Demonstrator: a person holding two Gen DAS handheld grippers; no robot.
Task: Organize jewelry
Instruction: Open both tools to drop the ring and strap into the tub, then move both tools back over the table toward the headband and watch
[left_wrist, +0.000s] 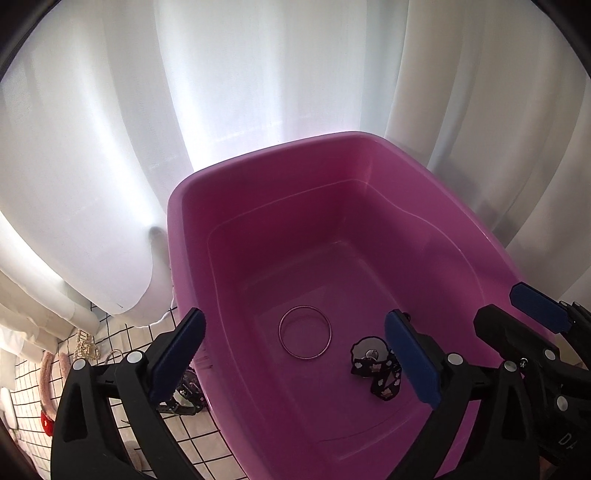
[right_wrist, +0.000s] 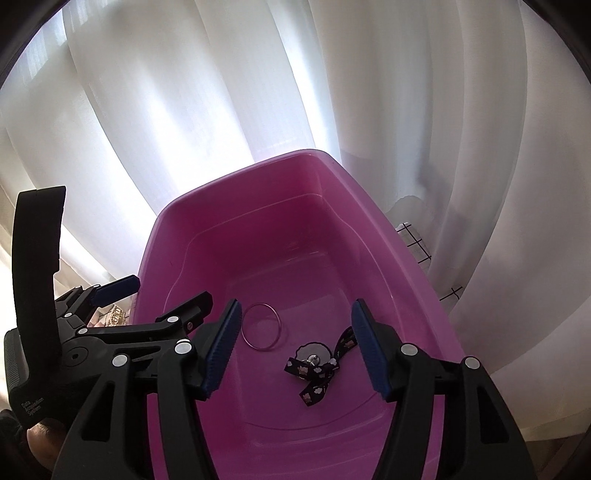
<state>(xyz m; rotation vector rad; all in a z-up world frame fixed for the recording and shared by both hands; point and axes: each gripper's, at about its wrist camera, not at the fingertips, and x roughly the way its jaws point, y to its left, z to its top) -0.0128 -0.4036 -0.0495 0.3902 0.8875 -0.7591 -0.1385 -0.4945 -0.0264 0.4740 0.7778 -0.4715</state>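
1. Over the pink tub, both tongs hang with nothing in them: the left tongs are spread wide, one finger outside the tub's left wall and the other above its floor; the right tongs are spread too, both fingers over the inside.
2. Jewelry already in the tub: a thin metal bangle lies flat on the floor, and just beside it, apart from it, a black ribbon bow with small pale figures and a metal stud in its middle.
3. More pieces wait on the gridded counter left of the tub: a gold chain piece, a fluffy pink band, something red, and a dark beaded piece close against the tub wall.
4. The step in hand is probably fetching the next piece. The left tongs sit nearest; I would swing them clear of the rim before lowering, come down square, and pinch the dark piece where it is thickest, since loose links could slip out.
5. Release low over a bare part of the floor, away from the bangle, so nothing tangles.
6. Readable writing: "Data Acquisition System" on the left handle in the right view; "DA" on the other device, the rest cut off.
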